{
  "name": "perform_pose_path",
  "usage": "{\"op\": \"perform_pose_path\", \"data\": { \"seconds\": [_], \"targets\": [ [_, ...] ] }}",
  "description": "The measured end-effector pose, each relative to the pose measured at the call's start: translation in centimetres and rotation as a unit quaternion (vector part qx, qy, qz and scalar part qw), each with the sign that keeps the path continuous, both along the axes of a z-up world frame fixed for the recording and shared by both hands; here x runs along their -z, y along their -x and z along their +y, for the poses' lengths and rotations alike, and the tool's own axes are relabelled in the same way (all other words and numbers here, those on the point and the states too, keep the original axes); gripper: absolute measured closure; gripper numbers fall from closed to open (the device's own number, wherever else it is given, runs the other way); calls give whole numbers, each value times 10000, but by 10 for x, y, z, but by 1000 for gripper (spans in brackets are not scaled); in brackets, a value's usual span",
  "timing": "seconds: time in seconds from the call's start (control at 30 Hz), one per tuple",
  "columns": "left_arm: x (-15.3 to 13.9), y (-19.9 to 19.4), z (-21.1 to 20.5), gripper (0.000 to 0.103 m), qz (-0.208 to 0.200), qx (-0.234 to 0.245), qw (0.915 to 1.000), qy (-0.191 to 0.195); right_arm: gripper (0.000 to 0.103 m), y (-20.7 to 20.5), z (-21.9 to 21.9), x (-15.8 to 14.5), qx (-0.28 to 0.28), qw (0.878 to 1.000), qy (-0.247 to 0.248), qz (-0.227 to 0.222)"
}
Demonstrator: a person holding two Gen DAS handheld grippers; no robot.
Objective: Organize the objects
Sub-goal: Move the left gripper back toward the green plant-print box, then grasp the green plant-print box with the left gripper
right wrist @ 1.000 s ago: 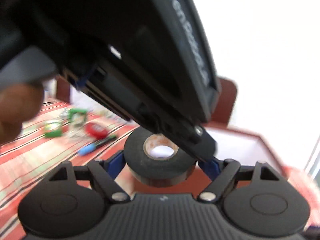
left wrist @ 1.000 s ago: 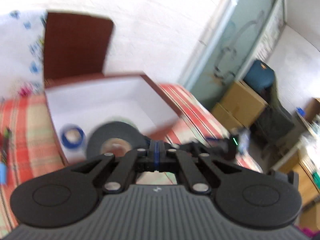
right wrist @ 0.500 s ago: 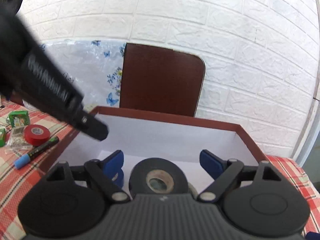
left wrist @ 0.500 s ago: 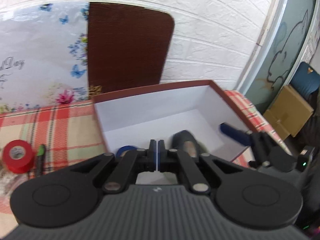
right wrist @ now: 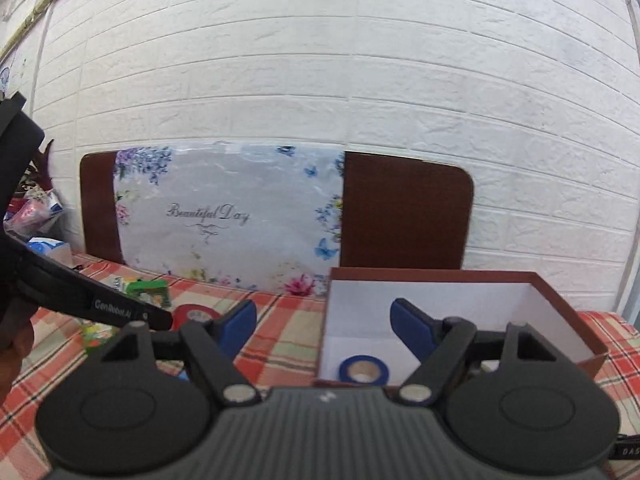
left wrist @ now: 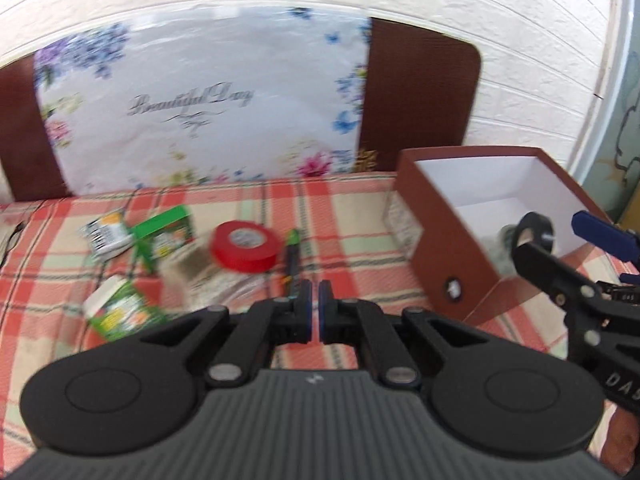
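A brown box with a white inside (left wrist: 448, 240) (right wrist: 560, 292) stands on the checked cloth at the right. A black tape roll (left wrist: 534, 232) and a blue tape roll (right wrist: 363, 370) lie in it. My right gripper (right wrist: 324, 328) is open and empty, over the box's near left wall. My left gripper (left wrist: 314, 308) is shut and empty, above the cloth left of the box. A red tape roll (left wrist: 245, 245) (right wrist: 196, 314) and a green marker (left wrist: 293, 250) lie just ahead of it.
Green and white small packages (left wrist: 164, 232) (left wrist: 118, 312) and a clear plastic bag (left wrist: 208, 276) lie on the cloth at the left. A floral board (left wrist: 200, 108) leans on the white brick wall behind a brown headboard (right wrist: 404, 208).
The right gripper has opened and left the black tape roll in the box, then pulled back. The left gripper has swung left, away from the box, toward the items on the cloth.
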State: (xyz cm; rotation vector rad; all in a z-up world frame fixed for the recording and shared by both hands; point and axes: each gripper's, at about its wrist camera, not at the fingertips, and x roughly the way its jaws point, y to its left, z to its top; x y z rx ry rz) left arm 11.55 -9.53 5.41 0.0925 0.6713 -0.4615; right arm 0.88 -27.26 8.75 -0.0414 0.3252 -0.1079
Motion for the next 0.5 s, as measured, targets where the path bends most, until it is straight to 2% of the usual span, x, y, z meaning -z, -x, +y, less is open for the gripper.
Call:
{"op": "perform_pose_path", "data": {
  "seconds": [0.2, 0.3, 0.43, 0.5],
  "targets": [
    [22, -3, 69, 97, 114, -476, 9988, 65, 31, -15, 52, 12, -448, 9980, -101, 425],
    [40, -10, 112, 97, 316, -829, 9959, 161, 35, -26, 75, 26, -710, 9945, -202, 738],
    [61, -38, 169, 97, 926, -1279, 9853, 652, 39, -46, 112, 47, -1204, 9862, -157, 1126],
    [62, -50, 184, 97, 1048, -1358, 9811, 894, 41, -59, 133, 57, -1446, 9816, -71, 1245]
  ]
}}
